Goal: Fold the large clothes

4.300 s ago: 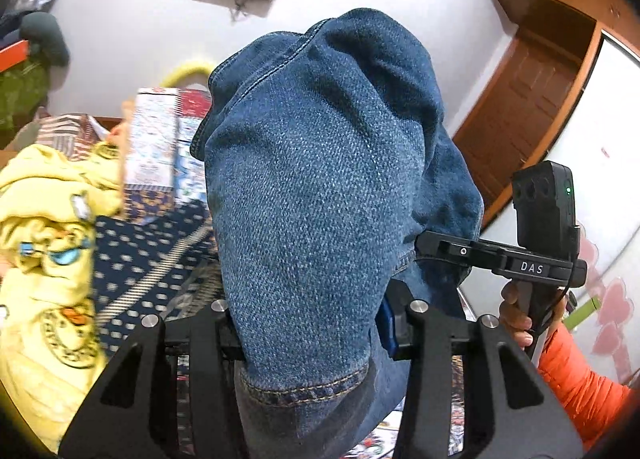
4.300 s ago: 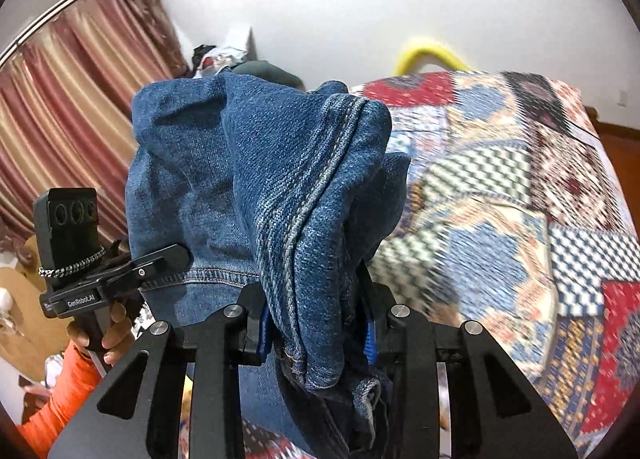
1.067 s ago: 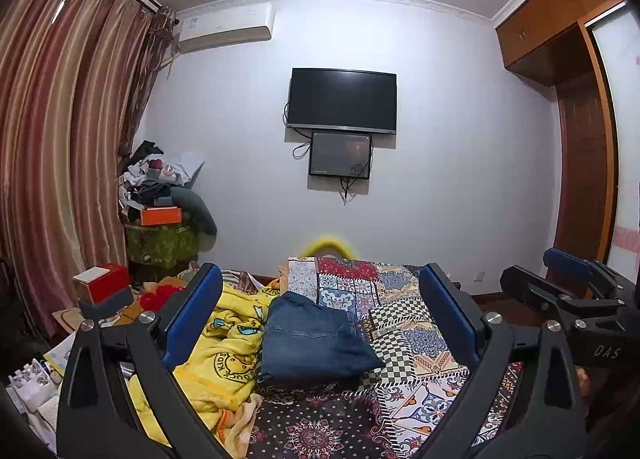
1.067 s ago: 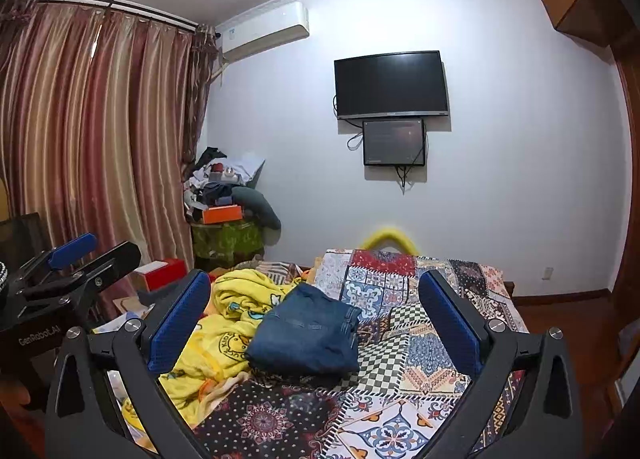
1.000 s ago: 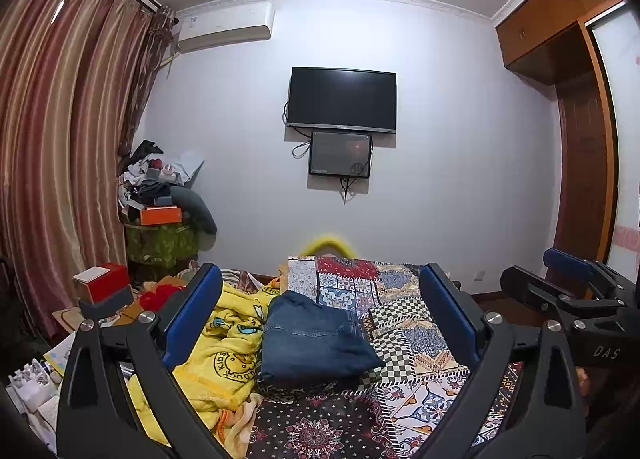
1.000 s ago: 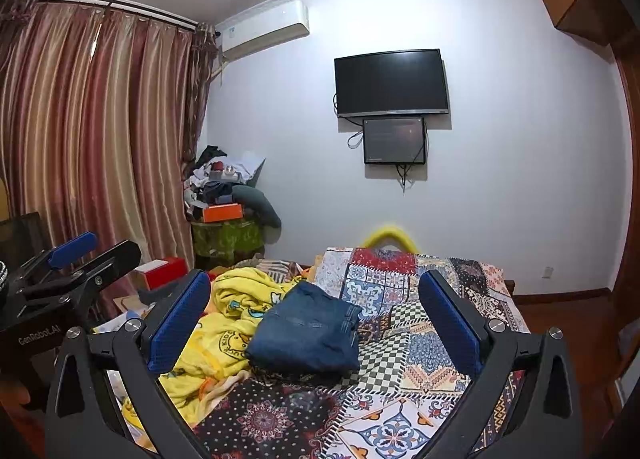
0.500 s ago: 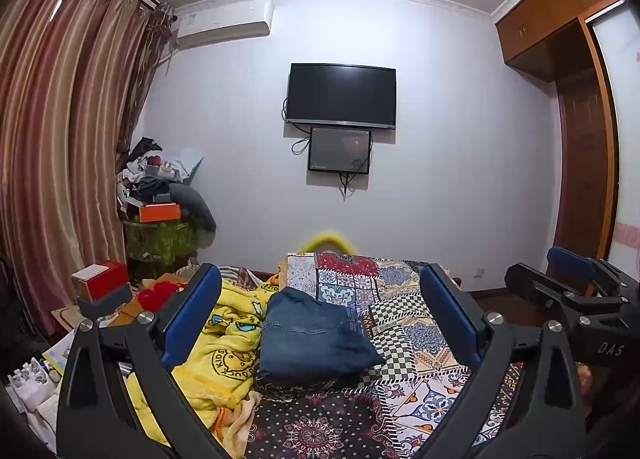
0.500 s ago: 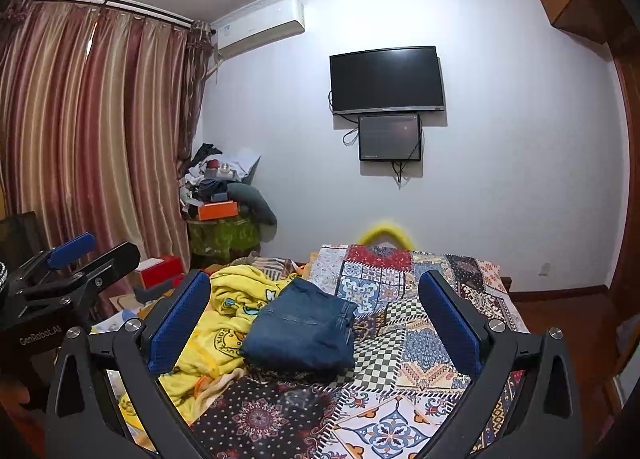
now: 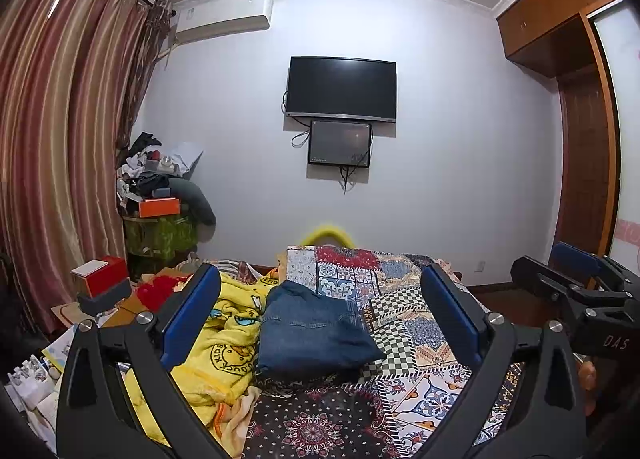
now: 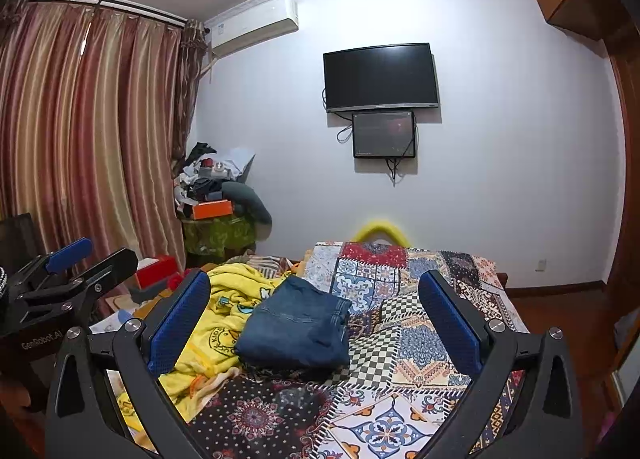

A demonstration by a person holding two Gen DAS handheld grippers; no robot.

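Currently, both tools are held back from the bed point(image 9: 420, 339), level and aimed at the far wall. The left gripper point(image 9: 320, 323) is seen with fingers spread wide, nothing between them; the right gripper point(image 10: 316, 323) is likewise spread wide and empty. Each is also caught at the edge of the other's view, so they are held side by side, approx. level.

The jeans point(image 9: 312, 331) are located on the patchwork bedspread, folded into a compact rectangular stack, w/ one edge just beside, possibly touching, the crumpled yellow blanket point(image 9: 224, 335). No contact is made between either gripper and the jeans; they lie well apart from the fingertips.

Judged status: the fold on this item appears complete, since the stack is squared and left unsupported. The pulled-back, open pose is consistent w/ a release and a clear look at the result. The yellow blanket is unfolded and is probably the next large item, but that cannot be confirmed.

Caution: denim is stiff and heavy, so the stack should hold its shape; a tug on the blanket beside it could, however, shift it.
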